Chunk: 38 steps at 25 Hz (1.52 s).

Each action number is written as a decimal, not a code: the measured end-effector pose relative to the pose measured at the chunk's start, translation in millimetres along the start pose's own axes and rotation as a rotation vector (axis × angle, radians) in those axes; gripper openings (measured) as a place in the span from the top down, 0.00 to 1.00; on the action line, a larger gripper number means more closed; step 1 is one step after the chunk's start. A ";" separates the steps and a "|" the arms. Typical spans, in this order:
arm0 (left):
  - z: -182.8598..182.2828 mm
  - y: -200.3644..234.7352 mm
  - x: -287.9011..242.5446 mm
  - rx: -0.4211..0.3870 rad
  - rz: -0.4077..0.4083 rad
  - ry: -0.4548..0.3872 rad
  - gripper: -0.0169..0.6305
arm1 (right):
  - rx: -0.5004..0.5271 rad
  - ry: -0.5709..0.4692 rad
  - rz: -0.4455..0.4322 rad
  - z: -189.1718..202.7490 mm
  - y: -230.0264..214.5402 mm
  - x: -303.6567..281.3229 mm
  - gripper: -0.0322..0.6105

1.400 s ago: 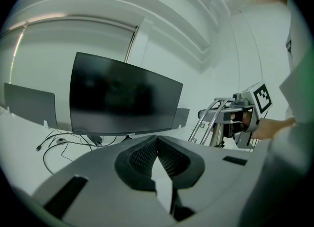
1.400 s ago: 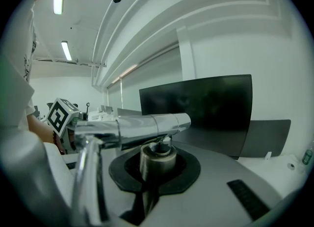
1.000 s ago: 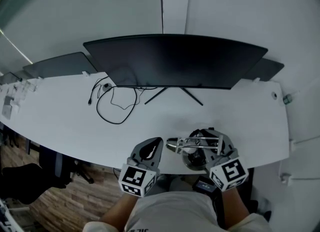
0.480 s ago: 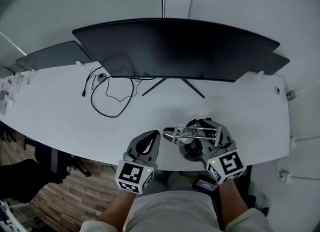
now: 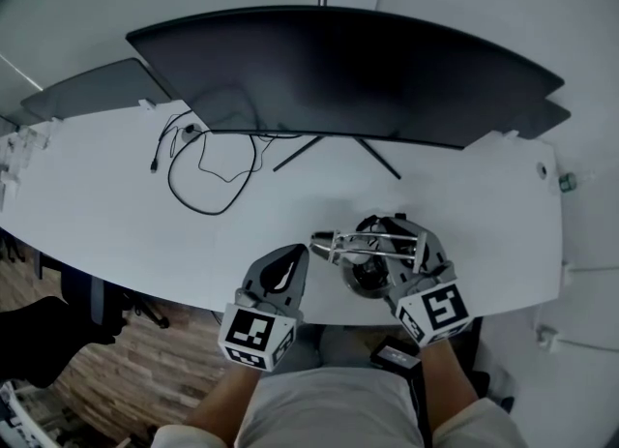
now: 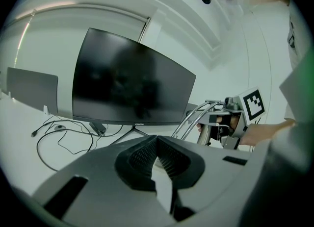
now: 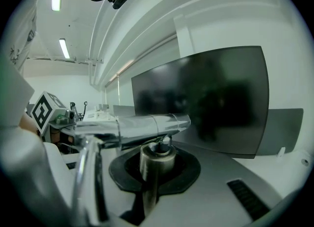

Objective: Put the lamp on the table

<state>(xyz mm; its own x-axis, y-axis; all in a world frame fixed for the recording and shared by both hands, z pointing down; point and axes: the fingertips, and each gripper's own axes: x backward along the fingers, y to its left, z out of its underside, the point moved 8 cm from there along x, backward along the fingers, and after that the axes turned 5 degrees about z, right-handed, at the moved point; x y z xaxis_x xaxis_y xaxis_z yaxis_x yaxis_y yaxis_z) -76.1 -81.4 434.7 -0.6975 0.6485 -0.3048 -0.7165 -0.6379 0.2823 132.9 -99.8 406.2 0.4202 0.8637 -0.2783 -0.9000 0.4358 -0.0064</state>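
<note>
White bench [image 5: 106,224] beneath a curved monitor [image 5: 348,69]: right tongs [image 7: 156,164] clamp the metal desk lamp [image 5: 360,248] by its stem near the front edge; left tongs [image 6: 156,155] closed, empty. Released there off-balance, the lamp might tip floorward.

My lamp [image 5: 372,254] is shiny silver. The tabletop [image 5: 97,214] is white, the monitor [image 5: 338,69] and the cable [image 5: 208,170] black. My left tongs [image 6: 157,145] are grey with black ribbed pads [image 6: 140,160]; the floor [image 5: 126,378], lower left, is brown wood.
</note>
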 end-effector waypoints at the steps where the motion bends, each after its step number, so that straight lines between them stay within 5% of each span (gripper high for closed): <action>1: 1.2 1.3 -0.3 0.001 0.000 0.003 0.97 | 0.006 -0.001 -0.002 1.4 0.5 -2.6 0.90; 38: 20.9 33.1 -5.6 0.057 -0.021 0.053 0.97 | 0.011 -0.002 -0.012 28.8 -1.3 -68.0 0.90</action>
<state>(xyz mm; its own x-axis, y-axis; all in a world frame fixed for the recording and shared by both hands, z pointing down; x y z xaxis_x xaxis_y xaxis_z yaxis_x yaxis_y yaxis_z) -96.2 -97.4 464.8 -0.6818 0.6377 -0.3585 -0.7316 -0.5986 0.3263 108.8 -151.8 452.8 0.4315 0.8587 -0.2766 -0.8934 0.4492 0.0007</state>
